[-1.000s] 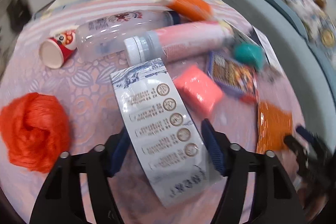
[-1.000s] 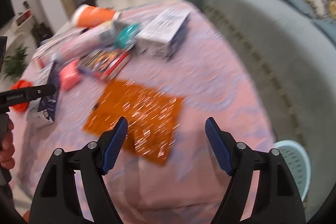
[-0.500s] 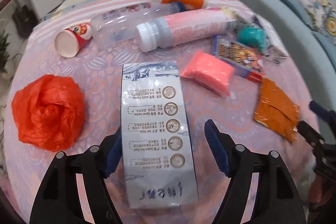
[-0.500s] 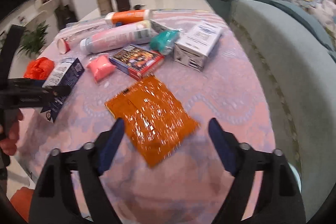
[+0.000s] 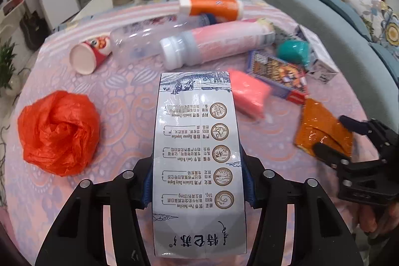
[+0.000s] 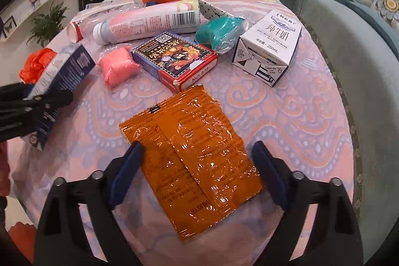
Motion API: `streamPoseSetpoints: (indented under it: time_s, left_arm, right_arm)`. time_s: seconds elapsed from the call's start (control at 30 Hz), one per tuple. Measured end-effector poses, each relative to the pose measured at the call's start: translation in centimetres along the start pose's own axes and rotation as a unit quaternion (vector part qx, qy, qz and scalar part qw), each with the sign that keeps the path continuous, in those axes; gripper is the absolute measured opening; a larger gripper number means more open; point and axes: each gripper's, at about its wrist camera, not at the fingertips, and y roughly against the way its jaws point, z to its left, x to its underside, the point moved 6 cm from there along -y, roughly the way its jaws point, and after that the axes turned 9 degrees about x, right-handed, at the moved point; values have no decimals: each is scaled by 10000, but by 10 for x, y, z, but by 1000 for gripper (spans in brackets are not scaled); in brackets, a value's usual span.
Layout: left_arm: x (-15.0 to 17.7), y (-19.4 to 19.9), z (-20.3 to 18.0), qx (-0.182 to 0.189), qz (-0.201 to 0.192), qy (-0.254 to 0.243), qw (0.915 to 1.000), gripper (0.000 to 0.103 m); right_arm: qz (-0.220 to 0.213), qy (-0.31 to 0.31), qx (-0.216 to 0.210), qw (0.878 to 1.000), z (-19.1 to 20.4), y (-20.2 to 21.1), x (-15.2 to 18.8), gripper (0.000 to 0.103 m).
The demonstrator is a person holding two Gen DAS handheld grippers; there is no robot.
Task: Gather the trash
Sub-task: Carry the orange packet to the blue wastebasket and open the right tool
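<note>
A silver-blue milk carton (image 5: 197, 141) lies lengthwise between the fingers of my left gripper (image 5: 198, 166). The jaws are closing and both blue pads press on its long sides. The right wrist view shows the same carton (image 6: 67, 66) at the far left, tilted in that gripper. My right gripper (image 6: 197, 148) hovers over a flat orange foil packet (image 6: 189, 156) on the pink patterned tablecloth (image 6: 286, 116). Its jaws are closing too. The left fingertip (image 6: 134, 151) is at the packet's edge and the right one stands clear of it.
Beyond the carton lie a crumpled red plastic bag (image 5: 58, 131), a paper cup (image 5: 87, 56), a clear bottle (image 5: 144, 39), a pink bottle (image 5: 219, 44), an orange tube (image 5: 212, 8), a pink pack (image 6: 118, 65), a card box (image 6: 177, 57), a teal lump (image 6: 217, 31) and a white milk box (image 6: 269, 44). A sofa (image 6: 361, 54) borders the table's right side.
The left jaws have narrowed onto the carton, which now sits straight between them. The right gripper has rolled level and moved in over the orange packet.
</note>
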Motion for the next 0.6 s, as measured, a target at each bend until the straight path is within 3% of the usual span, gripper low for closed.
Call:
streamPoseSetpoints:
  time_s: [0.07,0.1,0.17,0.33,0.6]
  left_arm:
    - [1,3,-9,39,-58,-21,10000,52]
    - [0,6,-13,76,-107,-35,9999,52]
    - [-1,10,-21,166,-187,-59,9997,52]
    - [-4,24,-39,298,-351,-198,9987,52]
    - [-22,59,-111,1163,-860,-637,9874,52]
  right_arm:
    - [-59,-31,2,10000,1,4,2,62]
    - [-67,-58,18,10000,0,6,3,46]
    - [-53,-169,-105,9998,0,8,3,32]
    - [-167,-429,-226,9987,-2,19,11,15]
    - [-749,-1034,15,9918,-41,82,18,14]
